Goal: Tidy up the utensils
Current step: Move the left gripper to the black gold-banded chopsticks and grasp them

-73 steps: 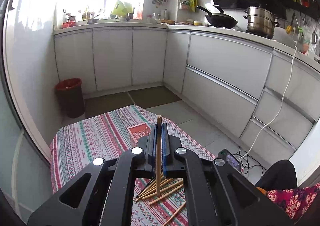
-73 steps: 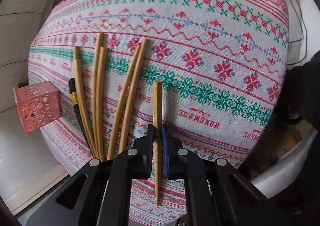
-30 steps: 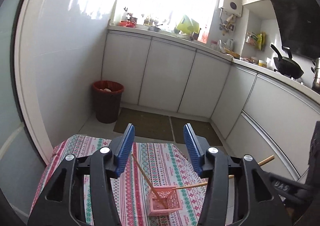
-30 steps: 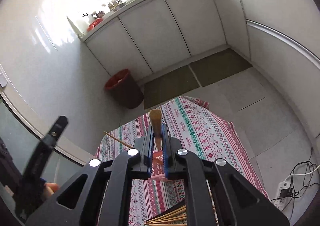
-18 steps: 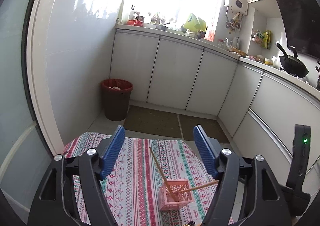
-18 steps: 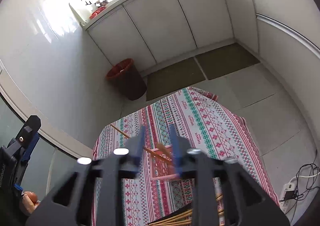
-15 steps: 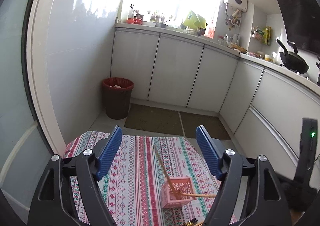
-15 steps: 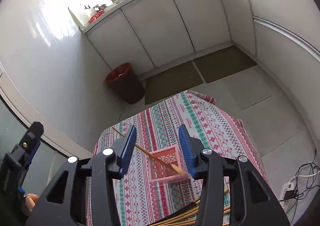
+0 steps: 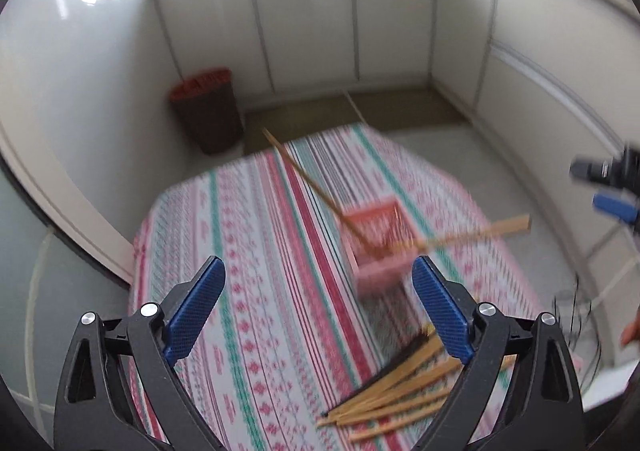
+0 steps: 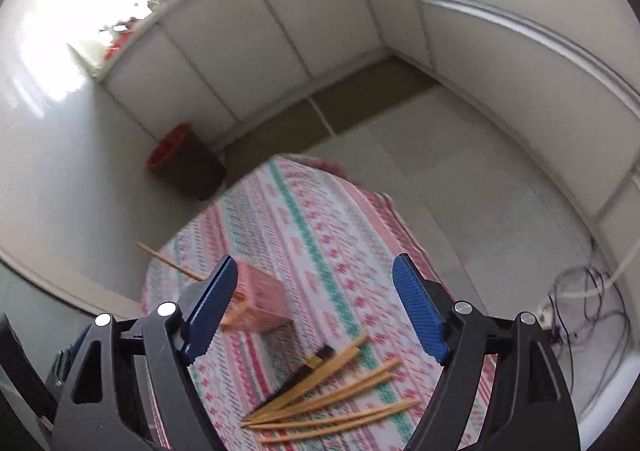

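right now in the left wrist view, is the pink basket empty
No, two wooden chopsticks stand slanted in the pink basket, one leaning to the far left and one out to the right.

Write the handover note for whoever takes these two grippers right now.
Left gripper: jaws opening, nothing between them.
Right gripper: jaws opening, empty.
Small pink perforated plastic basket stands on the striped patterned tablecloth with two wooden chopsticks leaning out of it.
Left to do: the loose pile of wooden chopsticks, one dark one among them, lies on the cloth nearer the grippers.
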Available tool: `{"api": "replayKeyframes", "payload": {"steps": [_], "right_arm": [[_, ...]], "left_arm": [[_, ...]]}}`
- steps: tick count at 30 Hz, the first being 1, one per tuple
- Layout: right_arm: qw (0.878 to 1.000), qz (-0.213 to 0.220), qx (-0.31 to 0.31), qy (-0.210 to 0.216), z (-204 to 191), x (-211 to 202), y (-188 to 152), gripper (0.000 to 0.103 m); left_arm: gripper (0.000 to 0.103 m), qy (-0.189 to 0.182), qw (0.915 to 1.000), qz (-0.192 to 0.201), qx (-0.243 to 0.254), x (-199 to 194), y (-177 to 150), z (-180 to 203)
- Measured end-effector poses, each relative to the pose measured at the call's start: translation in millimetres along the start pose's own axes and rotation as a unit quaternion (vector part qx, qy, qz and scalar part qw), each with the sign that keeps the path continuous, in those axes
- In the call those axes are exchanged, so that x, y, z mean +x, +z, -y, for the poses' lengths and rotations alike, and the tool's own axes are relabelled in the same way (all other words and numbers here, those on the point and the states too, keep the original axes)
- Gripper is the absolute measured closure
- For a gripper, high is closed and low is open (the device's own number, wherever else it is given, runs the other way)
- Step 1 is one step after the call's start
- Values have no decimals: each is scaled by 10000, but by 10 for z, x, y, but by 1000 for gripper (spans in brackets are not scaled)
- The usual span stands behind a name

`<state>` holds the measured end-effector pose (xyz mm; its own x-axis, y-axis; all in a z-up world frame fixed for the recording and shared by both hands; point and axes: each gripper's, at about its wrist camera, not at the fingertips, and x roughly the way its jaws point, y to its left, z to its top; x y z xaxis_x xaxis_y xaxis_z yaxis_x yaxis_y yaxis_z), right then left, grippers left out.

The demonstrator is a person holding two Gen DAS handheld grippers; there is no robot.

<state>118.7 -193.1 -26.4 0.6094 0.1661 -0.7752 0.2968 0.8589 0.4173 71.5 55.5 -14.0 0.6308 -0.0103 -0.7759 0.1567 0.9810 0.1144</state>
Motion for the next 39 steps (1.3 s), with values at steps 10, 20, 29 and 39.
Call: {"api": "replayKeyframes", "payload": {"steps": [10, 20, 29, 39], "right_arm": [[9873, -1418, 696, -140, 460, 597, -121, 25], [9841, -1634, 687, -124, 421, 707, -168, 25], [9812, -1749, 766, -291, 509, 824, -174, 25], [9637, -2380, 1045, 603, 475, 1110, -403, 25]], "left_arm": [[60, -756, 9835, -1566, 506, 1119, -648, 559], [71, -845, 9835, -1482, 598, 1449, -822, 633], [76, -806, 9819, -1482, 860, 1617, -795, 902], [76, -1236, 9746, -1731, 701, 1553, -964, 722]]}}
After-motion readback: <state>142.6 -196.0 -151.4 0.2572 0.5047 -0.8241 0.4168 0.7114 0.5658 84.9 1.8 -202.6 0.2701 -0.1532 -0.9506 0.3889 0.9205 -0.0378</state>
